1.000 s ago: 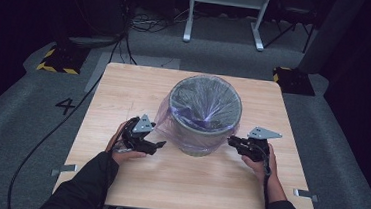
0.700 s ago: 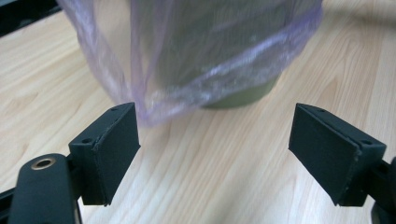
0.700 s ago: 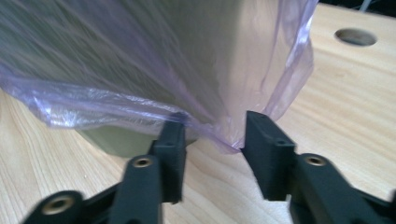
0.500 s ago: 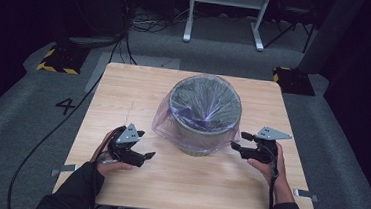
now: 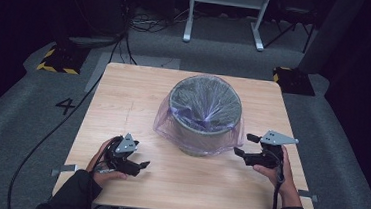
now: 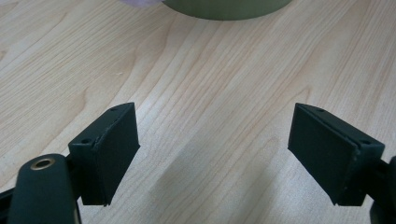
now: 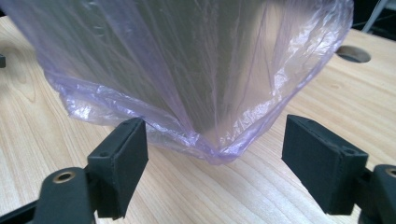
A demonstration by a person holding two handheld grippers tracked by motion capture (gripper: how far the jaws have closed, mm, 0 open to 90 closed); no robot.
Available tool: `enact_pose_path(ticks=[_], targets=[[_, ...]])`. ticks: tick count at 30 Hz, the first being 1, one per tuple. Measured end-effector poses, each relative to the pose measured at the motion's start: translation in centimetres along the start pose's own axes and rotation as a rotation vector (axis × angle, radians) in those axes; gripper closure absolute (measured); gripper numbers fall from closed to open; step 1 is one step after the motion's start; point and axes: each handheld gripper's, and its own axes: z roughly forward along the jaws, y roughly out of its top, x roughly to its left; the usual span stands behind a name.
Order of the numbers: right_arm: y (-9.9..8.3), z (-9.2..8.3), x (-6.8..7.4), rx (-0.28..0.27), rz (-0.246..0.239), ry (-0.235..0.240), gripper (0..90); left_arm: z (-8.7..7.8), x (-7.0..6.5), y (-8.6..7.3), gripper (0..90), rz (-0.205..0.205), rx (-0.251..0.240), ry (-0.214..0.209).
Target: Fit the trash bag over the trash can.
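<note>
- I see a light wooden table (image 5: 124,94) on grey carpet (image 5: 25,137).
- A white metal stand (image 5: 225,15) waits far behind it.
- Yellow-black striped blocks (image 5: 54,61) sit far left.
- Black cables (image 5: 144,23) litter the floor.

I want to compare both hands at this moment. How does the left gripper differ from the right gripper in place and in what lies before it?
The left gripper is away from the bin, over bare table; the right gripper is close beside the bin. In its own view, the left gripper faces plain wood; the right gripper has the hanging edge of the purple bag between its jaws, not pressed. Both are open and hold nothing.
</note>
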Motion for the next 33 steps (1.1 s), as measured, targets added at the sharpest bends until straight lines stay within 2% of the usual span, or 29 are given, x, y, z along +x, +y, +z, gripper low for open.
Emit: enact_pose_path(ticks=[3, 9, 12, 16, 21, 25, 29, 33], targets=[[0.0, -0.6, 0.3, -0.013, -0.015, -0.010, 22.6, 0.2, 0.0, -0.3, 15.7, -0.012, 0.016, -0.015], [0.5, -2.0, 0.4, -0.064, -0.023, -0.015, 22.4, 0.6, 0.0, -0.9, 15.8, -0.009, 0.048, -0.019], [0.7, -2.5, 0.4, -0.080, -0.032, -0.003, 21.4, 0.7, 0.0, -1.1, 15.7, -0.015, 0.059, -0.017], [0.6, -2.5, 0.7, -0.035, -0.063, -0.005, 18.4, 0.9, 0.1, -1.4, 15.8, -0.013, 0.079, -0.013], [0.4, -2.7, 0.9, -0.028, -0.061, -0.004, 16.9, 0.9, 0.4, -1.6, 15.5, -0.025, 0.073, -0.021], [0.9, -3.4, 1.2, -0.071, -0.061, 0.002, 16.9, 0.9, 0.5, -1.7, 14.7, -0.027, 0.063, -0.020], [1.5, -4.2, 1.5, -0.105, -0.073, -0.013, 17.4, 0.9, 0.5, -1.7, 14.2, -0.029, 0.063, -0.021], [2.1, -4.4, 1.8, -0.112, -0.088, -0.015, 17.7, 0.9, 0.5, -1.7, 14.1, -0.029, 0.063, -0.022]])
